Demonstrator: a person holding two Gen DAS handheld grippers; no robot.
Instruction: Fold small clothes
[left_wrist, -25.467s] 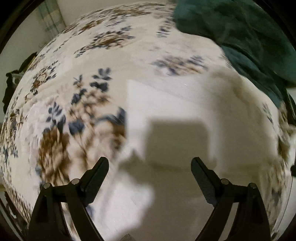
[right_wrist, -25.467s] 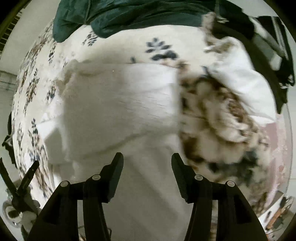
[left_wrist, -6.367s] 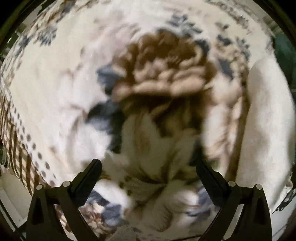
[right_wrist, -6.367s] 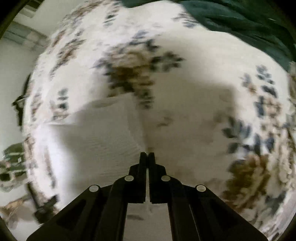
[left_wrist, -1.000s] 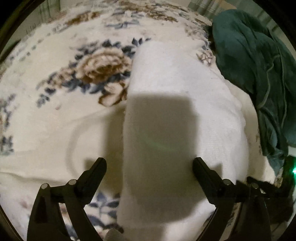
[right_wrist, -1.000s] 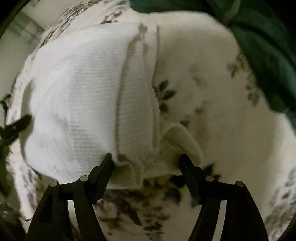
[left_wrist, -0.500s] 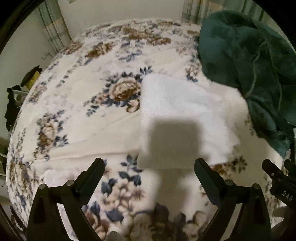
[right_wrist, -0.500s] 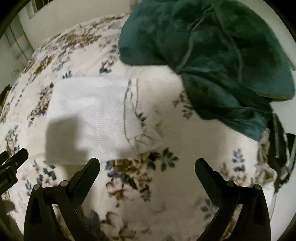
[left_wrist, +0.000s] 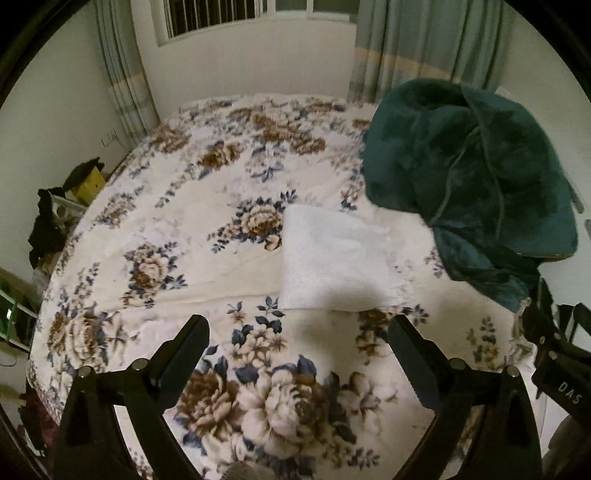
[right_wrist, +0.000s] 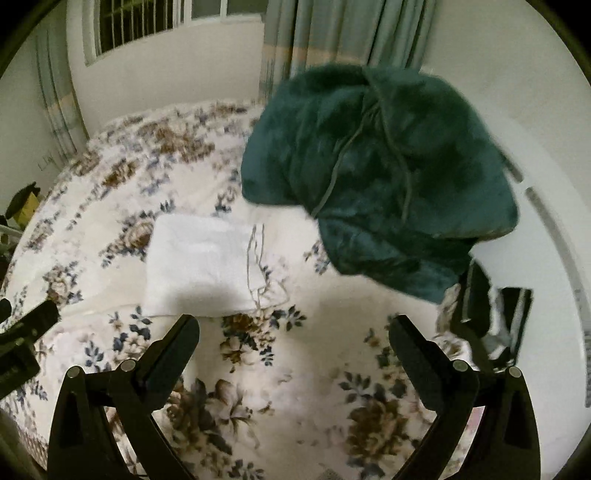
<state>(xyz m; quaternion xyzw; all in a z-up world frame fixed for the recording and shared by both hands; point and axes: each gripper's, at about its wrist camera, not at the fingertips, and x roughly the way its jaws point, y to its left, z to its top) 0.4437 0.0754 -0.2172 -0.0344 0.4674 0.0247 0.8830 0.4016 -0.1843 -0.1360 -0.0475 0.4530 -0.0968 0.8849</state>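
A white garment (left_wrist: 332, 258) lies folded into a flat rectangle on the floral bedspread (left_wrist: 177, 206). It also shows in the right wrist view (right_wrist: 199, 266), with a hem edge along its right side. My left gripper (left_wrist: 298, 338) is open and empty, held well above the bed, nearer than the garment. My right gripper (right_wrist: 294, 334) is open and empty, also raised above the bed, with the garment to its upper left. The right gripper's body (left_wrist: 554, 354) shows at the right edge of the left wrist view.
A dark green fleece blanket (left_wrist: 465, 192) is heaped at the bed's far right, close to the white garment. Curtains (left_wrist: 424, 44) and a window are behind the bed. Clutter with a yellow box (left_wrist: 88, 181) stands left of the bed. Dark striped clothes (right_wrist: 491, 317) lie at the right edge.
Both grippers have pulled back and risen away from the folded white garment, which now lies free on the bed. The right jaws have opened wider.
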